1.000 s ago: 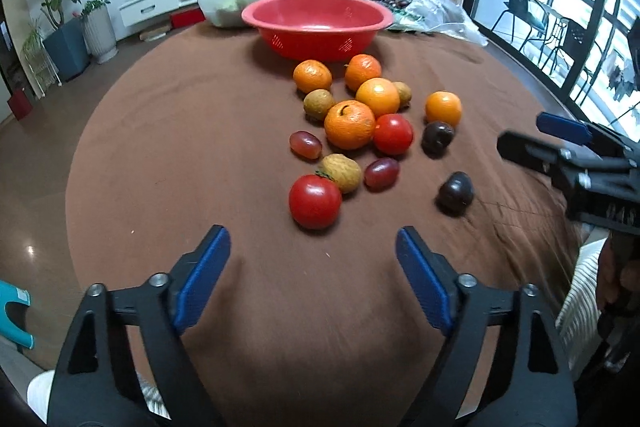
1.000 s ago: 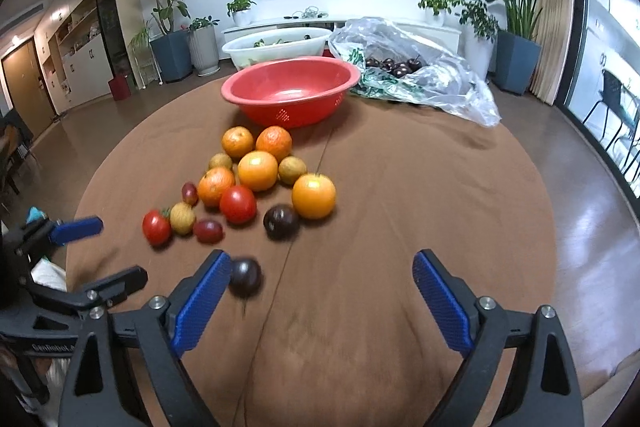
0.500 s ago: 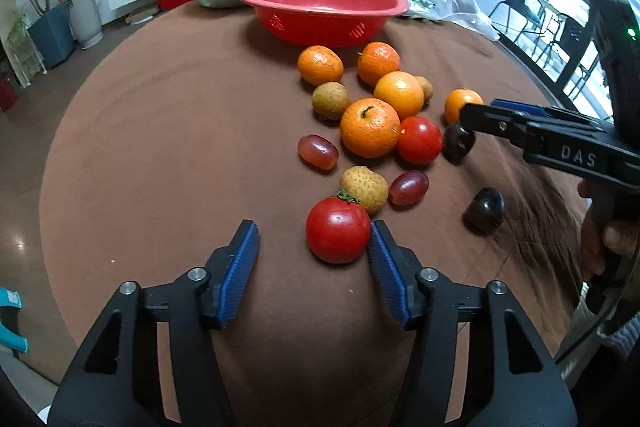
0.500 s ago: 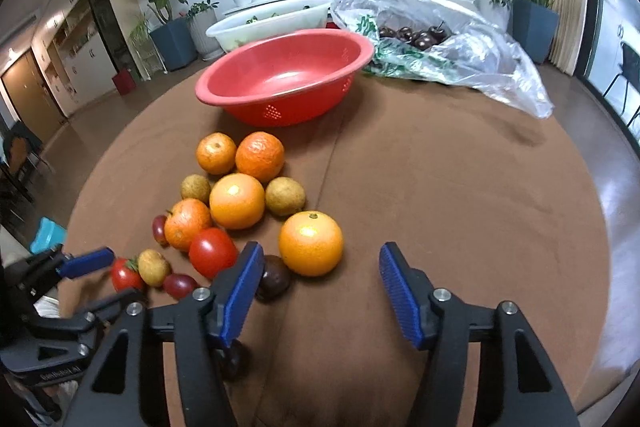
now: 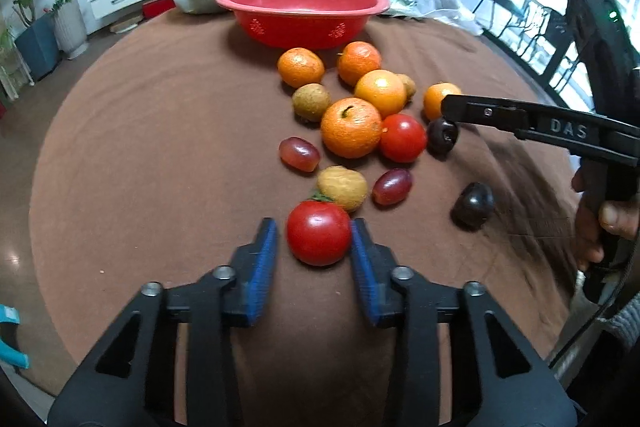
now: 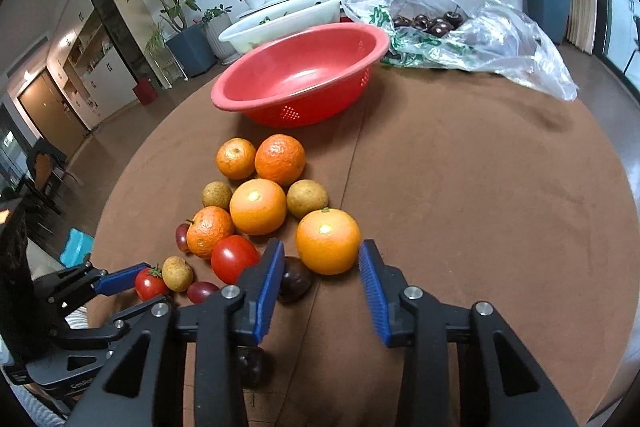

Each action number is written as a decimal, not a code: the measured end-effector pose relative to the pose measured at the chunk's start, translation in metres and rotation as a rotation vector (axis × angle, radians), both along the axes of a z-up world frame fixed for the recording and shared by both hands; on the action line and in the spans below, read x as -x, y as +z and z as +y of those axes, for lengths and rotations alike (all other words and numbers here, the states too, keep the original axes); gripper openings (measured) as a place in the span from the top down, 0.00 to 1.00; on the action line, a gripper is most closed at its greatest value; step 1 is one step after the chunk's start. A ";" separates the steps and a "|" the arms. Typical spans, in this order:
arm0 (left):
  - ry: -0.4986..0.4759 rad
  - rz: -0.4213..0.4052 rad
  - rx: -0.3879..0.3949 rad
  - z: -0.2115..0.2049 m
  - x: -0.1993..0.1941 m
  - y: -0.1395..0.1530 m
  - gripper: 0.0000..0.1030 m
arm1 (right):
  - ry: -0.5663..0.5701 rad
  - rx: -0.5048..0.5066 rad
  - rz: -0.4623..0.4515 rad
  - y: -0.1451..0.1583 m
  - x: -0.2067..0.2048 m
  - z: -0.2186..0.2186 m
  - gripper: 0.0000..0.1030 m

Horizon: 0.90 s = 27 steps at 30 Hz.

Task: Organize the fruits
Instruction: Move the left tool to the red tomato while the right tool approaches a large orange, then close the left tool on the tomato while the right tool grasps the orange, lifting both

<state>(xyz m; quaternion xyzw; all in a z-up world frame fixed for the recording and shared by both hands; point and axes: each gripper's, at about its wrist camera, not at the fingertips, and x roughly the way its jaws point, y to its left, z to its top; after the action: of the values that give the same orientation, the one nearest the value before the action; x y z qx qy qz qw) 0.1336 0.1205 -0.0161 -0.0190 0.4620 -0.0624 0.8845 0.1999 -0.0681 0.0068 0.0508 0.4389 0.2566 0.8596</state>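
Note:
Mixed fruit lies in a cluster on the brown round table [image 5: 160,147], in front of an empty red bowl [image 5: 304,27]. My left gripper [image 5: 313,231] has a red tomato [image 5: 318,239] between its blue pads. Its jaws are closing; the right pad touches the tomato and a narrow gap shows on the left. My right gripper [image 6: 322,247] is closing around an orange [image 6: 328,239] that sits at its tips, with small gaps on both sides. A dark plum [image 6: 294,281] lies just behind the left pad of the right gripper.
More oranges [image 5: 352,127], brownish fruits [image 5: 342,187], red grapes [image 5: 392,187], another tomato [image 5: 402,138] and dark plums [image 5: 474,205] crowd the cluster. A white tub [image 6: 288,23] and a plastic bag of dark fruit [image 6: 460,23] sit behind the bowl. A hand [image 5: 600,227] holds the right gripper.
Both grippers have come forward and down onto the fruit, and both pairs of jaws have narrowed from wide open: the left around the tomato, the right around the orange.

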 end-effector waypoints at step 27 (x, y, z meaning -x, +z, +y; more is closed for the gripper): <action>-0.020 0.018 0.061 0.005 0.012 0.007 0.72 | -0.052 0.057 -0.089 0.014 0.005 -0.007 0.42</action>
<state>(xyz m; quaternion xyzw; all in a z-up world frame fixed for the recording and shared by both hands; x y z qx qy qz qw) 0.1219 0.1255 -0.0093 -0.0421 0.4682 -0.0851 0.8785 0.1950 -0.0751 0.0203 0.0260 0.4059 0.2235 0.8858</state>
